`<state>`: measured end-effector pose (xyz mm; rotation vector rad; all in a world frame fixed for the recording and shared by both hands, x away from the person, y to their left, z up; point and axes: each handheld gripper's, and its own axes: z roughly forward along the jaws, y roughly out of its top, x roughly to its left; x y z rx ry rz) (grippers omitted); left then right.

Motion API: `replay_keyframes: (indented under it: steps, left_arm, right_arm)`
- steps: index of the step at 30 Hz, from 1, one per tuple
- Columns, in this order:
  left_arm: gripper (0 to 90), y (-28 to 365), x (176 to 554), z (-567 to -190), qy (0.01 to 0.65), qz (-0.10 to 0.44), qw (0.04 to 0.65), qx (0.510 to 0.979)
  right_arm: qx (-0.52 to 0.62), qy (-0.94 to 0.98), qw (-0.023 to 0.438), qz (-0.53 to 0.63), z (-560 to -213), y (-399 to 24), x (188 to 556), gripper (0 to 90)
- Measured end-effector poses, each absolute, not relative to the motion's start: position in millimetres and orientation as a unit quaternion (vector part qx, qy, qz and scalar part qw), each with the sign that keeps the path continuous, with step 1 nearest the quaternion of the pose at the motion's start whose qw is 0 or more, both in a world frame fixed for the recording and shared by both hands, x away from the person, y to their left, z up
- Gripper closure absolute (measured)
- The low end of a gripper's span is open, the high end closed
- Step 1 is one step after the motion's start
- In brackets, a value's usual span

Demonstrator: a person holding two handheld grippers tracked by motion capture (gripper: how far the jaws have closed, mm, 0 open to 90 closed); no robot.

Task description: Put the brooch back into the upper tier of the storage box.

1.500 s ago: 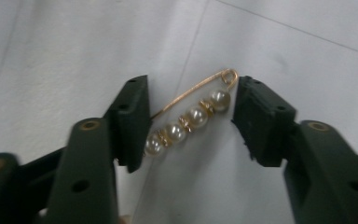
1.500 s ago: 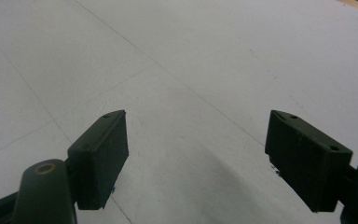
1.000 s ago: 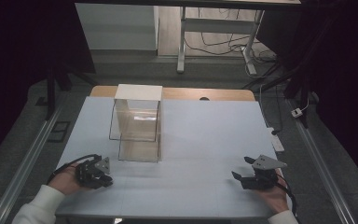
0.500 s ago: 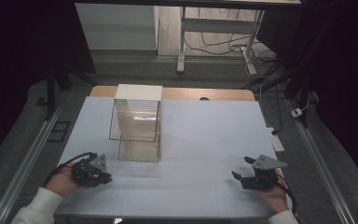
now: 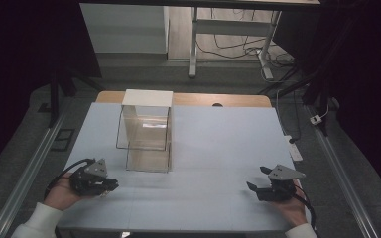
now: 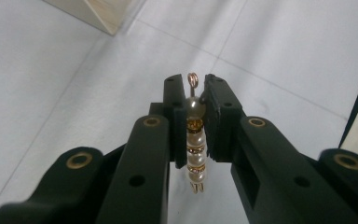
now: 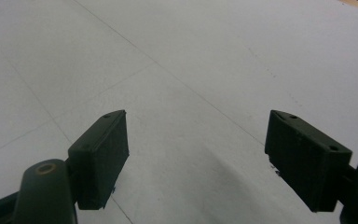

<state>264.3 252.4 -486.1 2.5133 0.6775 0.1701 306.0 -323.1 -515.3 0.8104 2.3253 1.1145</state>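
In the left gripper view a short string of pearls (image 6: 196, 140) with gold spacers and a small copper ring at its top is pinched between the black jaws of my left gripper (image 6: 195, 100). In the high view that left gripper (image 5: 110, 185) hangs just over the table's near left part, held in a hand with a white sleeve. My right gripper (image 5: 259, 179) sits at the near right with its jaws wide apart; in the right gripper view (image 7: 197, 140) nothing lies between them, just the pale tabletop.
A clear box (image 5: 146, 130) with a white top panel stands on the white table (image 5: 218, 144), left of centre and beyond my left gripper. Wooden board edge (image 5: 228, 100) runs along the table's far side. Cables and a desk frame lie on the floor behind.
My left gripper has drifted a little left and lifted slightly with the pearl string in its jaws. The right gripper has stayed put.
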Motion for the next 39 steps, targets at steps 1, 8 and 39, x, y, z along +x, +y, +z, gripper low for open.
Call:
replay_keyframes:
  steps: [1, 8, 39]
  left_arm:
    - [79.2, 253, 264, -485, 0.255, 0.066, 0.267, 0.927]
    - [79.2, 259, 263, -481, 0.279, 0.08, 0.29, 0.912]
    - [79.2, 267, 258, -458, 0.323, 0.125, 0.337, 0.876]
  right_arm:
    - [0.292, 0.84, 0.218, 0.402, -515, -323, 306, 21.1]
    - [0.293, 0.84, 0.218, 0.402, -515, -323, 306, 21.1]
    - [0.291, 0.838, 0.222, 0.404, -514, -324, 306, 21.5]
